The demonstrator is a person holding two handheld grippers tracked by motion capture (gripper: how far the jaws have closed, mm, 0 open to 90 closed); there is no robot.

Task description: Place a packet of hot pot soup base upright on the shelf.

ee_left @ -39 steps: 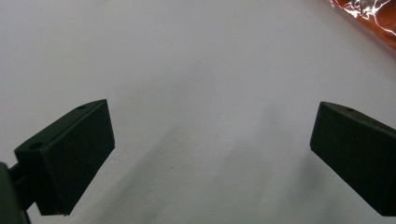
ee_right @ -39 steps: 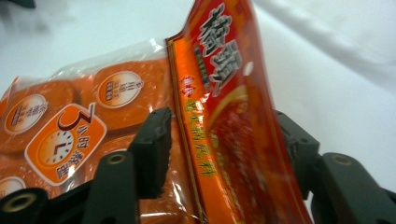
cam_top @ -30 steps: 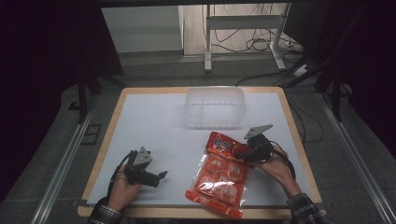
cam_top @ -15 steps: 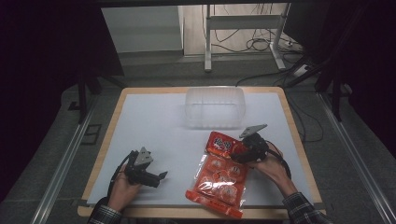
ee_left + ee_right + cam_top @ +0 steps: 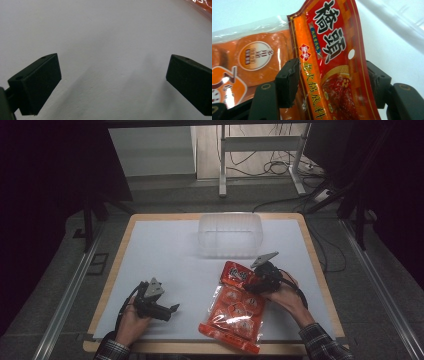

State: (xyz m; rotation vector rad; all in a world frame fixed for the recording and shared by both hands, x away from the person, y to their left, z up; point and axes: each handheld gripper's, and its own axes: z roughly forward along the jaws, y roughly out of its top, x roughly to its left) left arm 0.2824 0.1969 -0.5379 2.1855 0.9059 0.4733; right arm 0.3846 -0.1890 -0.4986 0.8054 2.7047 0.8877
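A red and orange snack bag [image 5: 235, 307] lies flat on the white table [image 5: 165, 255], near its front edge right of centre. My right gripper [image 5: 251, 283] is at the bag's top end. In the right gripper view the printed header [image 5: 329, 50] bows between the two jaws of this gripper [image 5: 332, 82]. One jaw is in front of the film and the other behind it, and they stand well apart. My left gripper [image 5: 170, 311] rests on the table at the front left, open, with only bare white surface between its jaws [image 5: 113, 85].
A clear plastic tub [image 5: 231, 235] stands at the back middle of the table, just beyond the bag's top. A wooden rim [image 5: 320, 270] borders the white surface. A metal stand and cables [image 5: 270, 167] lie on the floor behind.
My right gripper has slid left from beside the bag onto its top edge, and the header now sits between its jaws. The left gripper has barely moved.
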